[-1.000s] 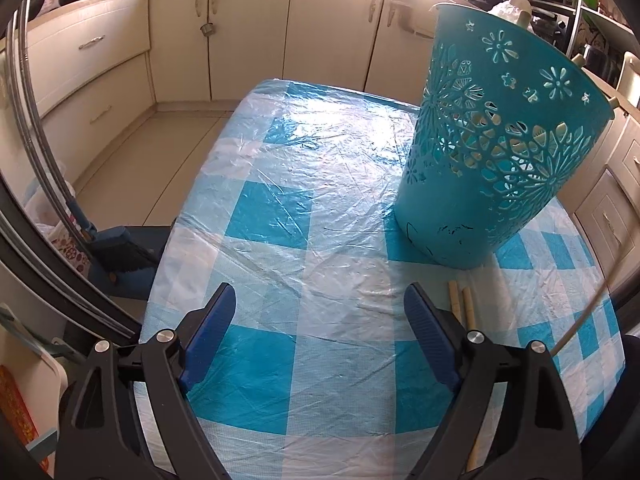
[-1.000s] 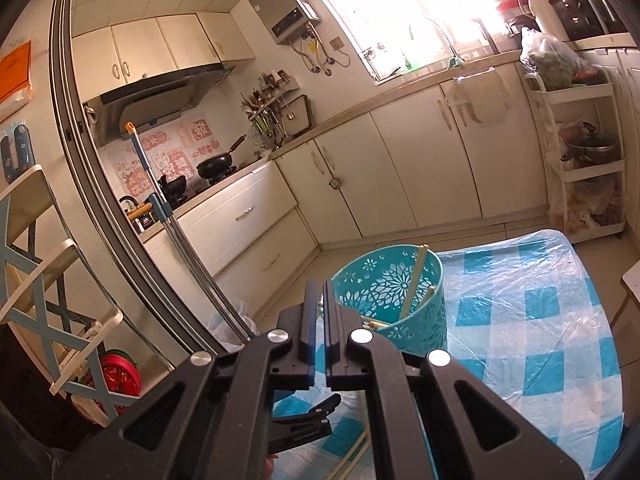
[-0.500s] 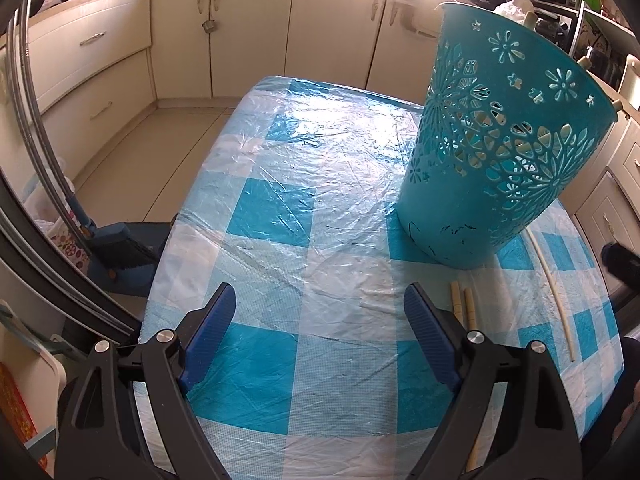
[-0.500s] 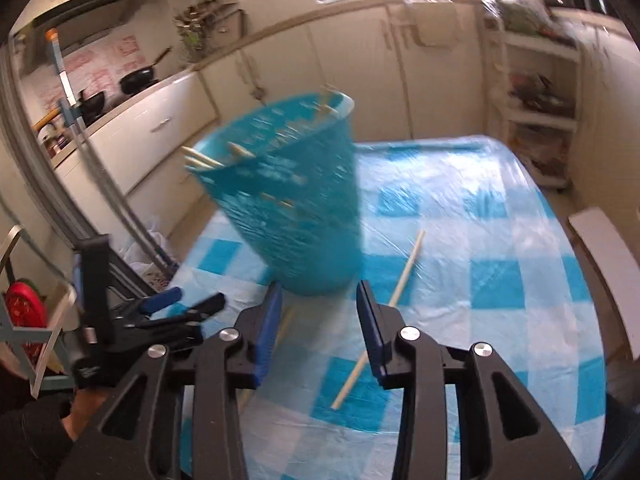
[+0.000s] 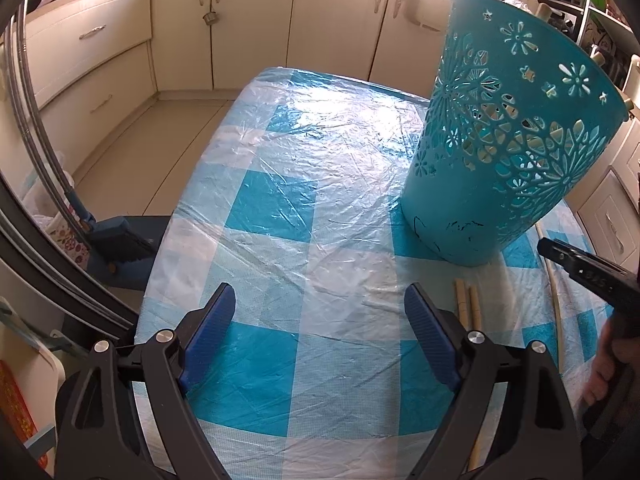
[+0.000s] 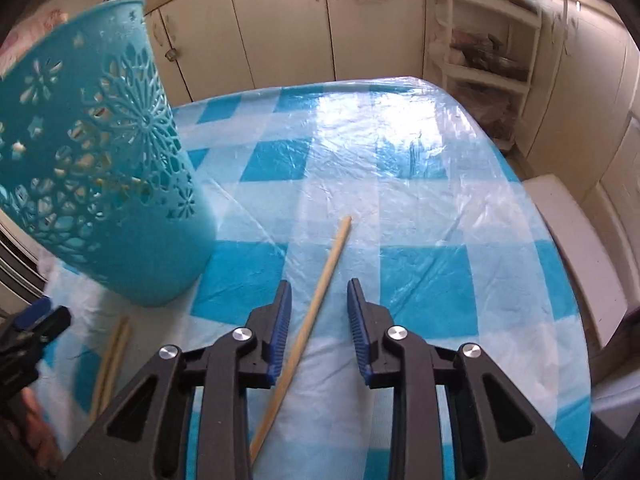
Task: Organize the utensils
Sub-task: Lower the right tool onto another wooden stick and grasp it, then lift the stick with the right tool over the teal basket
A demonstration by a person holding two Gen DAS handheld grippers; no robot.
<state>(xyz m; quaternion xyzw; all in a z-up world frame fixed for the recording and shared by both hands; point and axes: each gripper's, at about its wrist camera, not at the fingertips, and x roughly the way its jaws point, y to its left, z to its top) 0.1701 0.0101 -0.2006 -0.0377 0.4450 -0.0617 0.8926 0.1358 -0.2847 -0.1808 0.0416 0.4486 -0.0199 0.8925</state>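
Wooden chopsticks (image 6: 320, 292): three on table; one basket (image 6: 100, 168). Right gripper (image 6: 316, 320) jaws closing astride one; left gripper (image 5: 320, 332) spread.

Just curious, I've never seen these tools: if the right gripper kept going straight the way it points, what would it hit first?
Probably the single chopstick lying between its open fingers, then the checked tablecloth.

cabinets (image 5: 256, 20): cream | floor (image 5: 132, 140): beige tile | shelf rack (image 6: 484, 52): white
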